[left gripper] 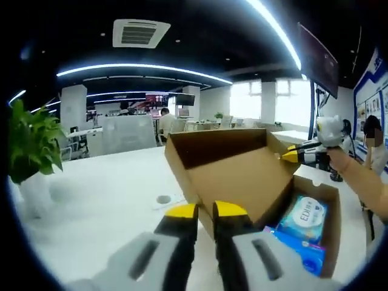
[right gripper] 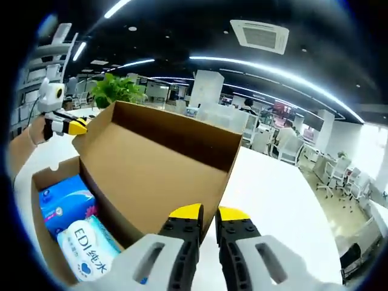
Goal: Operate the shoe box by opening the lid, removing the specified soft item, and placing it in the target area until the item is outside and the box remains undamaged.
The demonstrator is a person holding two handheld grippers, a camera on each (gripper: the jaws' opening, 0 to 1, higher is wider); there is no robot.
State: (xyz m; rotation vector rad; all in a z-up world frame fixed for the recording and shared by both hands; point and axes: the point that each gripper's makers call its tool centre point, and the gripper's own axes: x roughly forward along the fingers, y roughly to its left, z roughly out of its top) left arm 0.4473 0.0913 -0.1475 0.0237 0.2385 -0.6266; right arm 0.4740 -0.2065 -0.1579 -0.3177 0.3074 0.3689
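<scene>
White bench (left gripper: 109, 200) in an open office; potted plant (left gripper: 30, 142) nearby.
We see the shoe box (right gripper: 145, 163) with lid up, tissue packs (right gripper: 82, 242) inside; both claws, left (left gripper: 205, 211) and right (right gripper: 209, 213), narrow and empty.

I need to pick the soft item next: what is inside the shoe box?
Inside the open shoe box lie a white tissue pack and a blue pack beside it. The box walls and the packs themselves hide whatever lies beneath or further in.
</scene>
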